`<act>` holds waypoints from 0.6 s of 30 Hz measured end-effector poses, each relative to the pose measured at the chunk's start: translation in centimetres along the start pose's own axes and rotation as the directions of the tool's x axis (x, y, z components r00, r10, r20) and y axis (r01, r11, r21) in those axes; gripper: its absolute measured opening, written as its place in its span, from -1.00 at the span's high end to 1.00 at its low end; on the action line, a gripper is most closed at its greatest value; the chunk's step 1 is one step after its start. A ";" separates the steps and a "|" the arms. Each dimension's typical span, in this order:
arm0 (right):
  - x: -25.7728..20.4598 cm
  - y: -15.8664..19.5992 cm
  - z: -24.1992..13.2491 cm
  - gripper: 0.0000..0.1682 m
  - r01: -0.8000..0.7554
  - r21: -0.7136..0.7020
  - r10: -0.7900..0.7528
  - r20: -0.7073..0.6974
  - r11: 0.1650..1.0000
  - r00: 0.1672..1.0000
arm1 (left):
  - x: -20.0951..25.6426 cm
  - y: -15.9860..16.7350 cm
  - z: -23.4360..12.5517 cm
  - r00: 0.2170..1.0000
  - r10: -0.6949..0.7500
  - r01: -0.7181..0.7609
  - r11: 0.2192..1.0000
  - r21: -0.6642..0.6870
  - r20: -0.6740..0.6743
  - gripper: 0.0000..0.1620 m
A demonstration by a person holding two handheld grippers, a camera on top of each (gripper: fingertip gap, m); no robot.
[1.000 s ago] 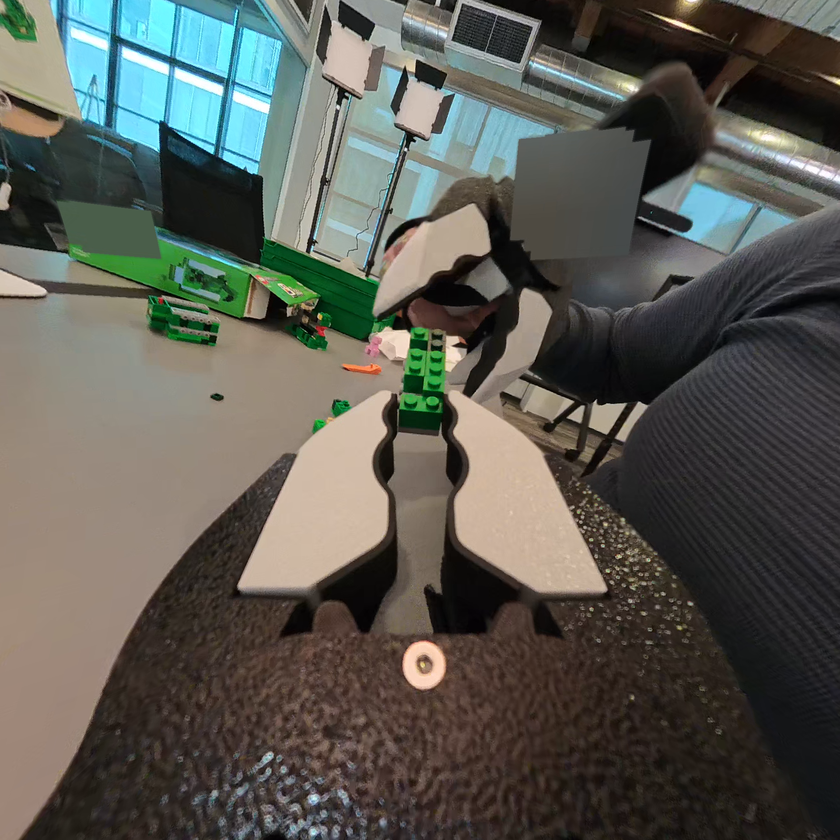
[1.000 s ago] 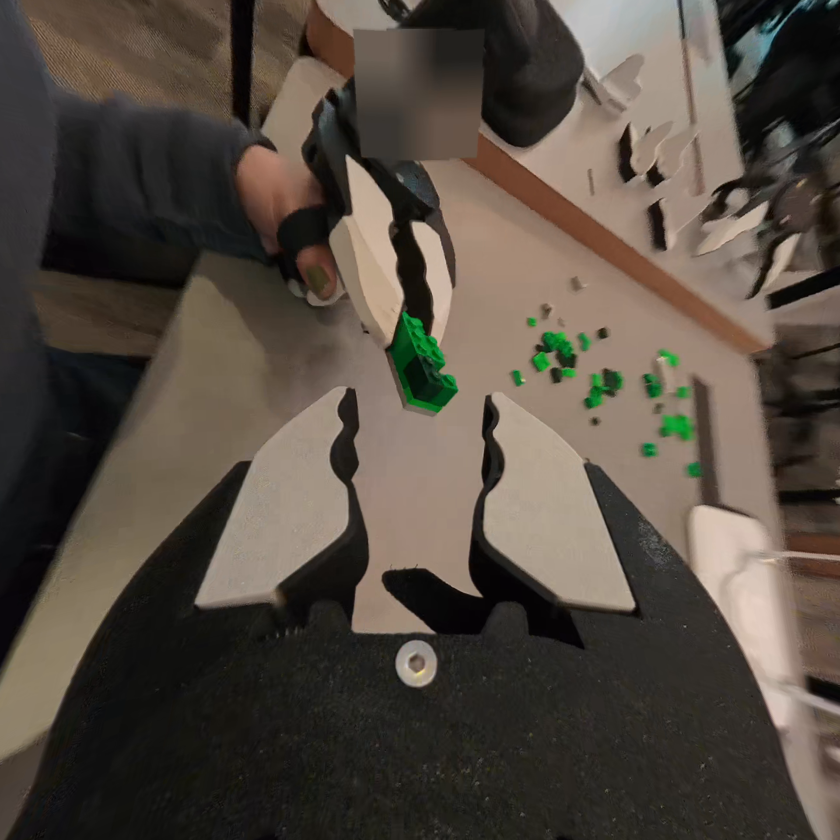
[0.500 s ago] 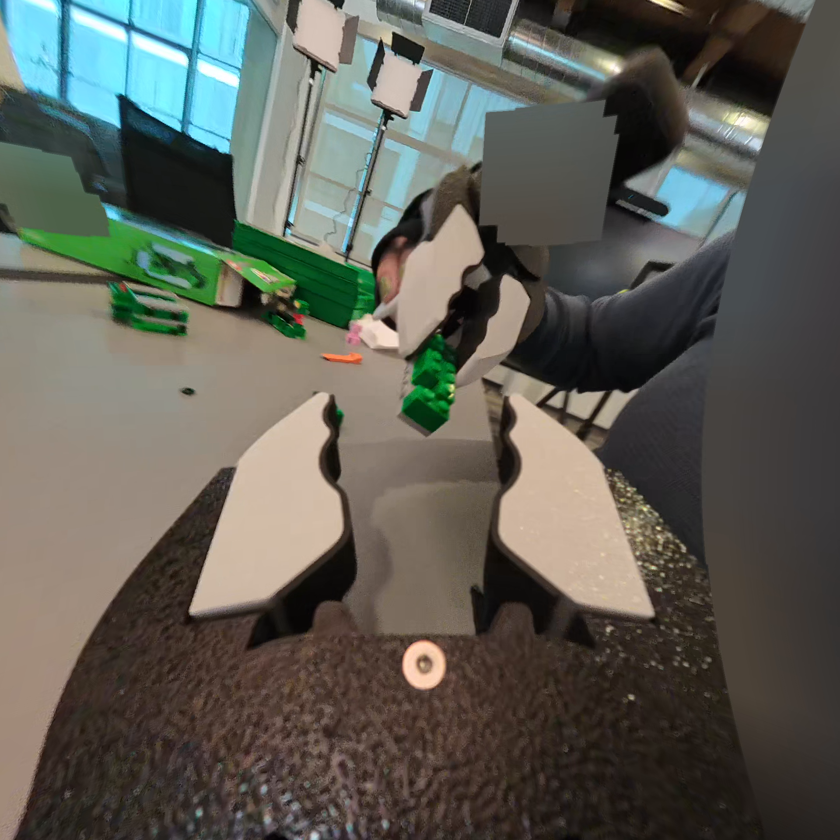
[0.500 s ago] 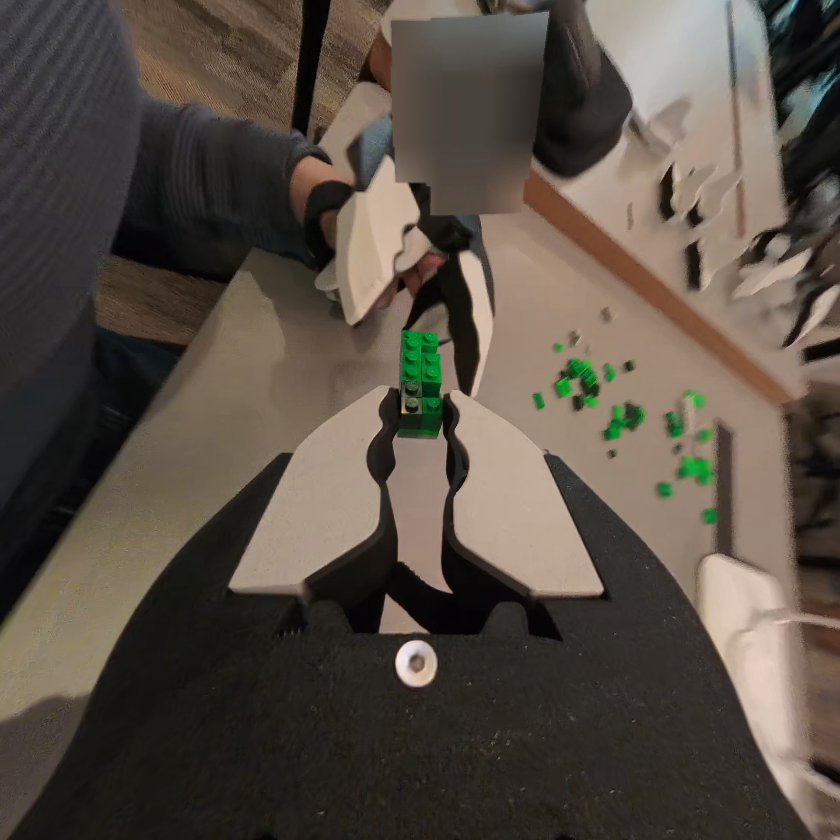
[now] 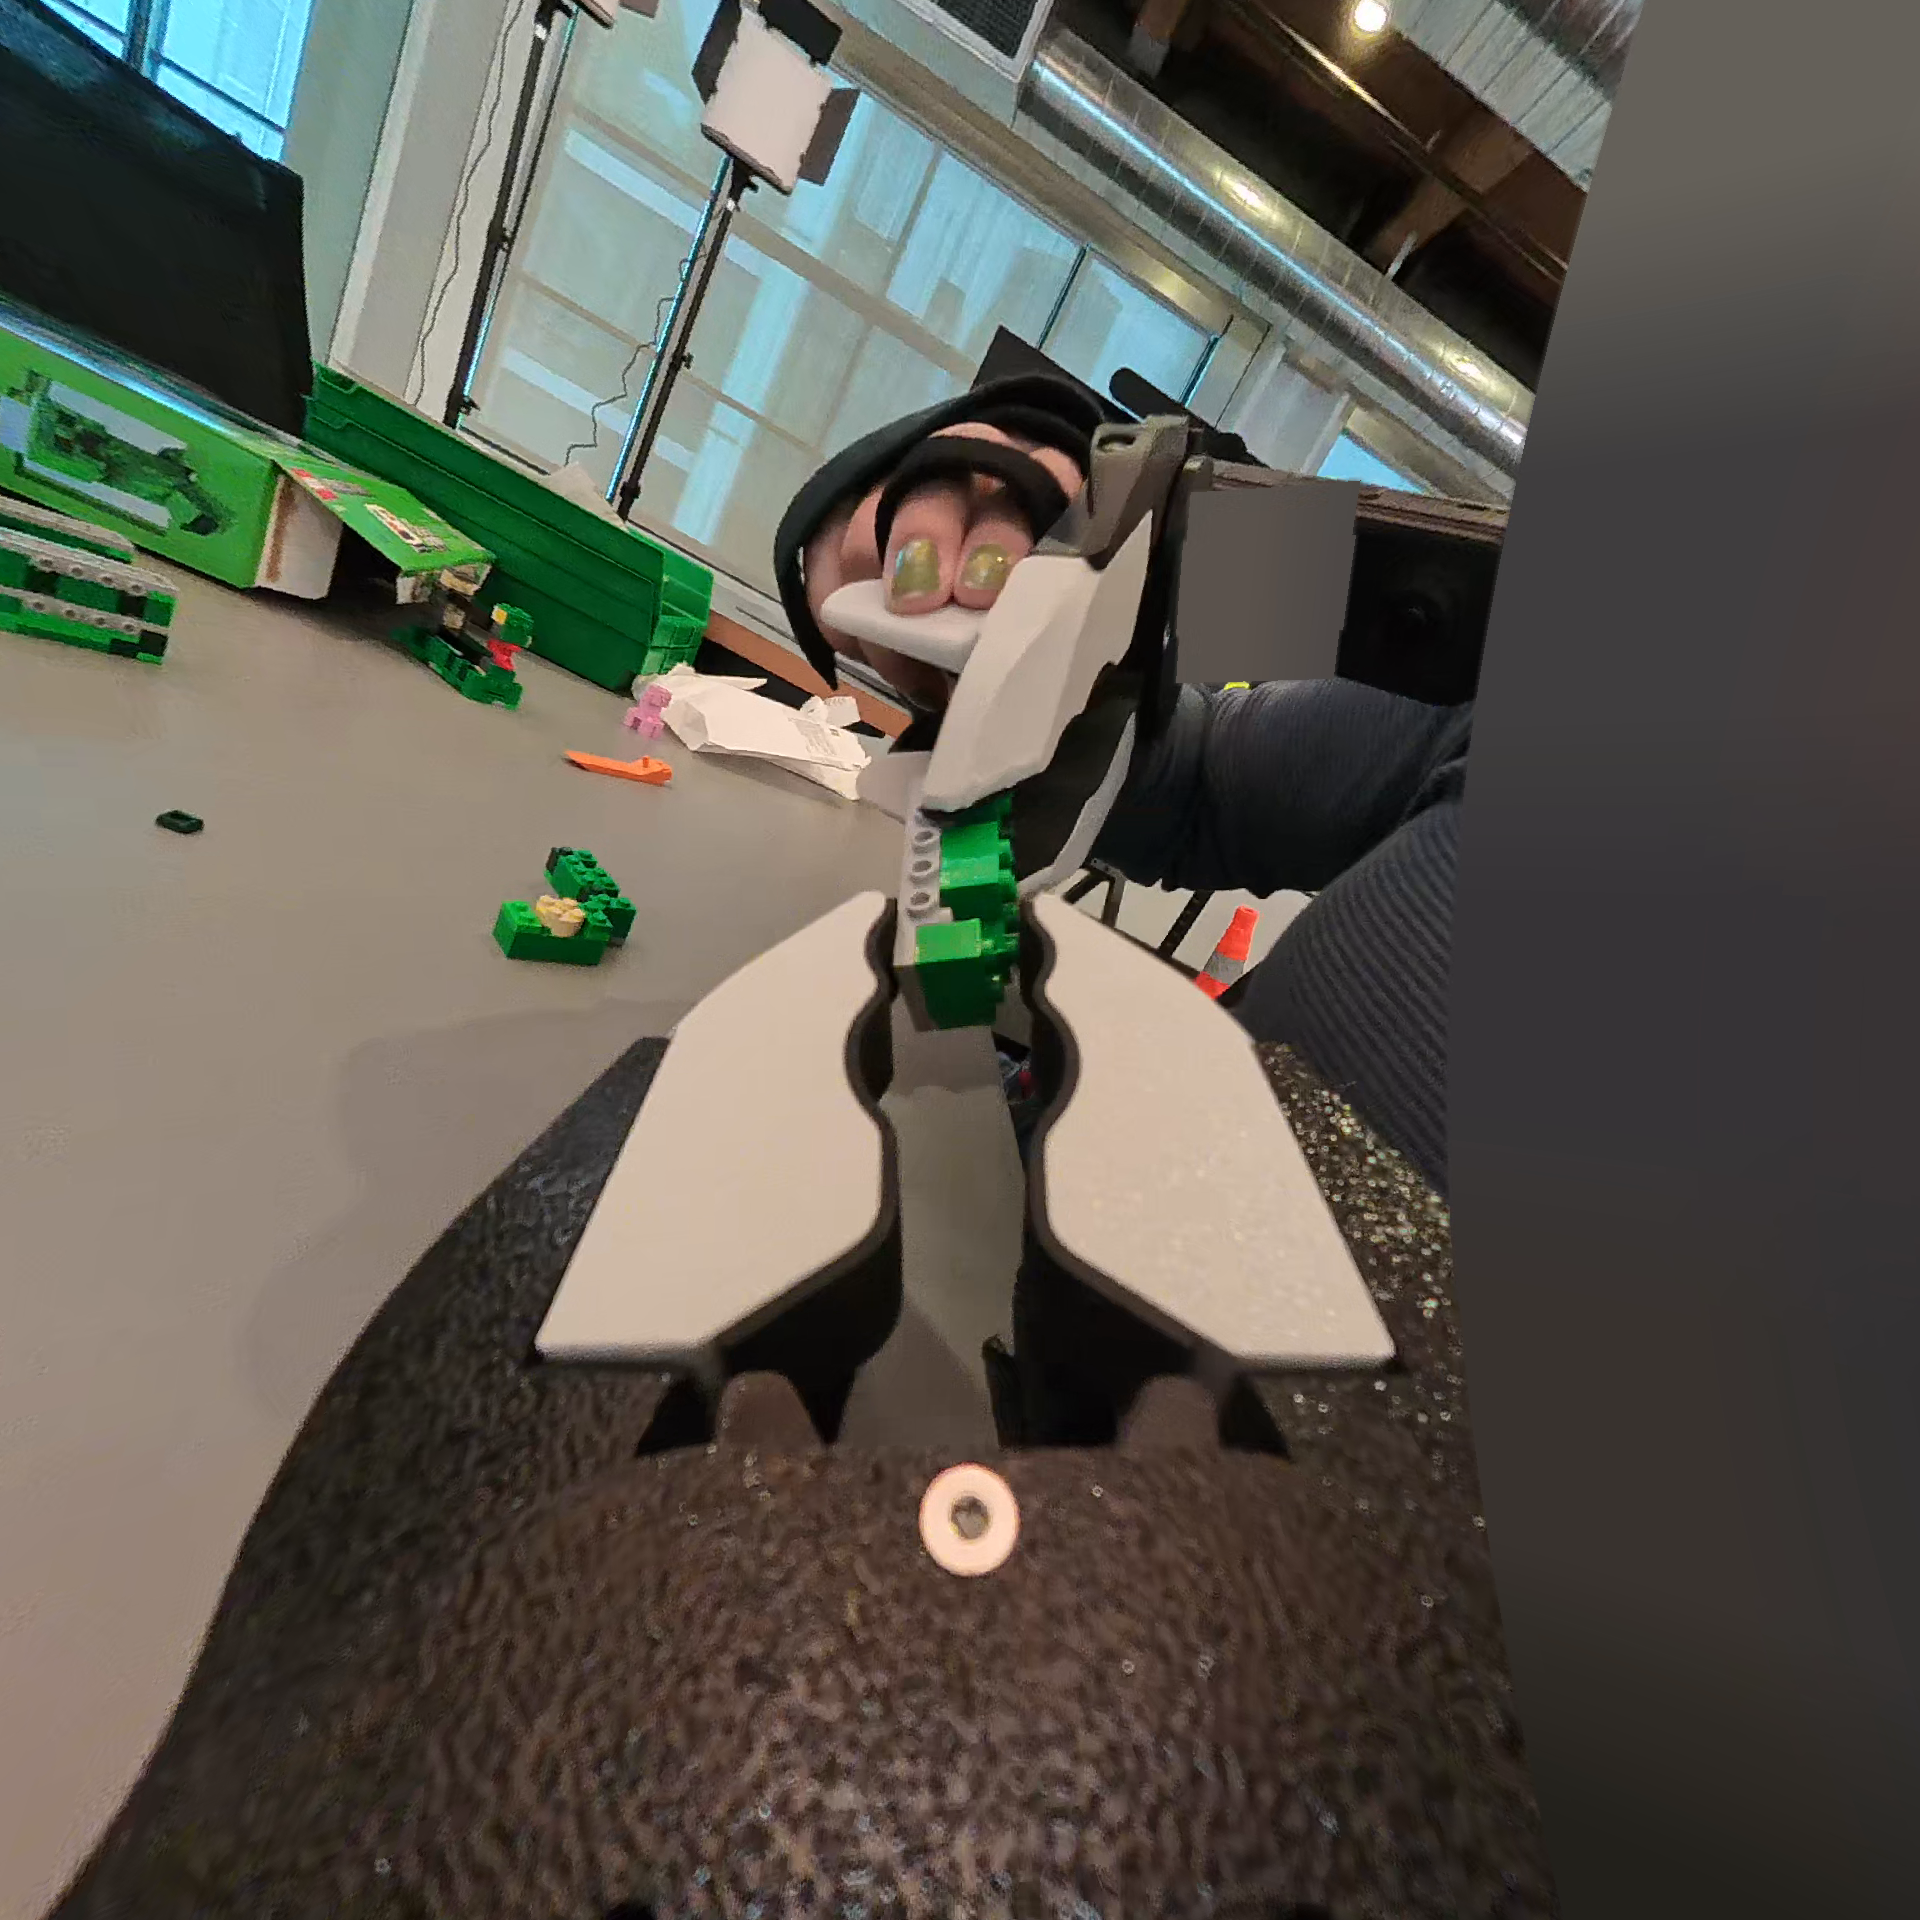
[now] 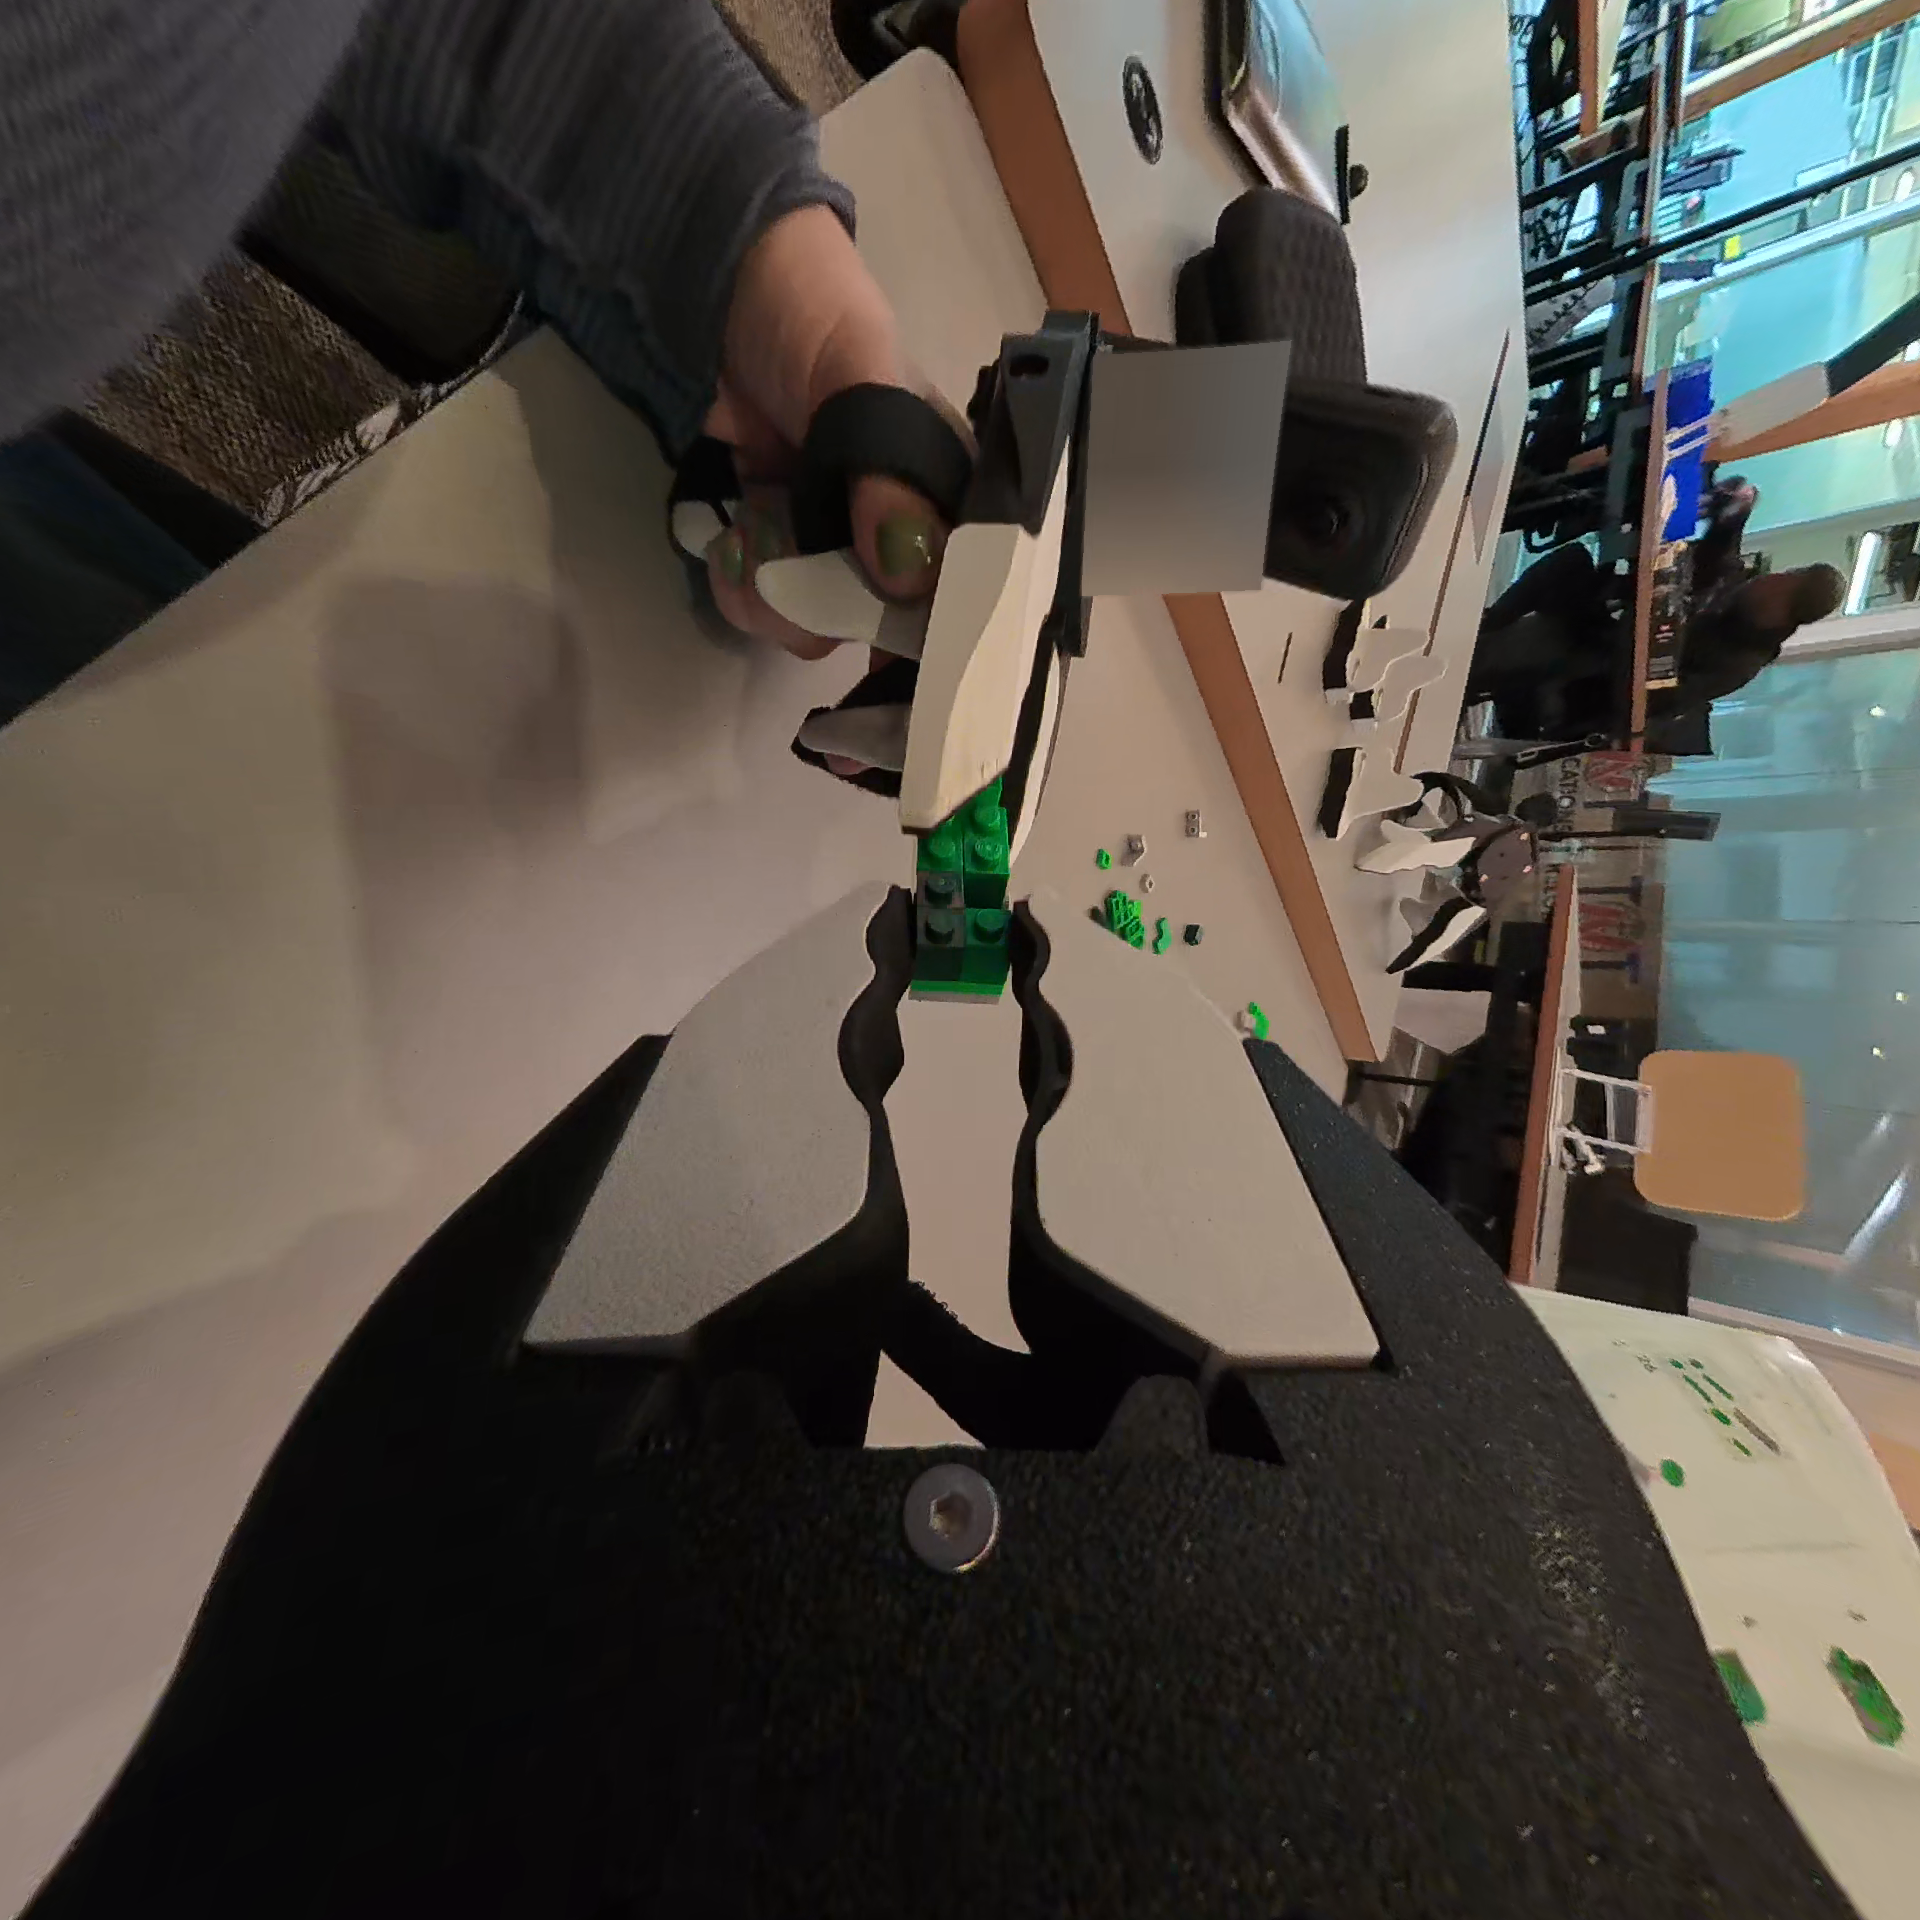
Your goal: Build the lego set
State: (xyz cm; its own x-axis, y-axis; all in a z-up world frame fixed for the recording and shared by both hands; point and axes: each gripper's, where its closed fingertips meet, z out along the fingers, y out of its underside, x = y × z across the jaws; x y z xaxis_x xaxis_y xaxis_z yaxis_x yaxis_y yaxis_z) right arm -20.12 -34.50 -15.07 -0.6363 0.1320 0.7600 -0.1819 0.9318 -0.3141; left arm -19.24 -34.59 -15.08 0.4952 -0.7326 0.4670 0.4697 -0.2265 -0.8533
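Note:
A small stack of green Lego bricks (image 5: 971,914) with a grey beam on one side is held in the air between both grippers. My left gripper (image 5: 956,906) is shut on its near end. My right gripper (image 5: 977,800) comes from above and is shut on the far end. In the right wrist view the stack (image 6: 966,935) sits between my right gripper's (image 6: 956,902) shut fingers. There the left gripper (image 6: 961,805), held by a hand, clamps the other end. The grey table (image 5: 260,1039) lies below.
On the table are a small green sub-build (image 5: 566,914), an orange separator tool (image 5: 618,767), a white paper bag (image 5: 769,727), a green box (image 5: 135,468), green bins (image 5: 520,540) and a built strip (image 5: 73,603). Loose green pieces (image 6: 1127,920) lie beyond the stack. Less than 4 cm separates the two grippers' tips.
One second ago only the left gripper held the stack. Half a second ago the right gripper had shut on it and the left was open. Now both are shut on it.

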 end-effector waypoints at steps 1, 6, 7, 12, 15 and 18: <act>0.0 0.1 0.0 0.79 -0.019 -0.008 0.019 0.003 1.000 1.000 | -0.1 0.0 0.0 1.000 -0.007 0.007 1.000 -0.002 0.003 0.74; 1.1 0.7 0.0 0.67 -0.257 0.014 0.257 -0.031 0.966 0.966 | -0.7 -0.9 -0.5 0.999 -0.016 0.014 0.998 0.061 0.043 0.75; 1.5 0.7 -0.2 0.62 -0.329 0.042 0.330 -0.030 0.943 0.943 | -0.9 -1.2 -0.8 0.999 -0.022 0.018 0.996 0.083 0.050 0.75; 4.2 2.5 -0.7 0.39 -0.685 0.211 0.706 -0.043 0.698 0.707 | -2.8 -3.4 -2.7 0.981 -0.037 -0.014 0.965 0.262 0.191 0.76; 4.6 3.7 0.7 0.27 -0.844 0.269 0.873 0.028 0.463 0.488 | -3.3 -5.0 -4.7 0.973 -0.073 -0.024 0.910 0.413 0.218 0.76; 4.6 4.5 2.9 0.23 -0.868 0.312 0.912 0.010 0.387 0.410 | -3.5 -5.7 -5.9 0.970 -0.093 -0.029 0.874 0.485 0.225 0.77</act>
State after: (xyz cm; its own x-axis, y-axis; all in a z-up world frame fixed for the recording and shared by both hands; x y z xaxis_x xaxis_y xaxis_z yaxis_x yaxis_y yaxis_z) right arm -26.02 -30.66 -14.65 -0.4343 0.9006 0.0198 0.2479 0.1406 -0.9585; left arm -27.97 -34.53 -13.16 0.6009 -0.5452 0.5845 0.7508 0.1343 -0.6467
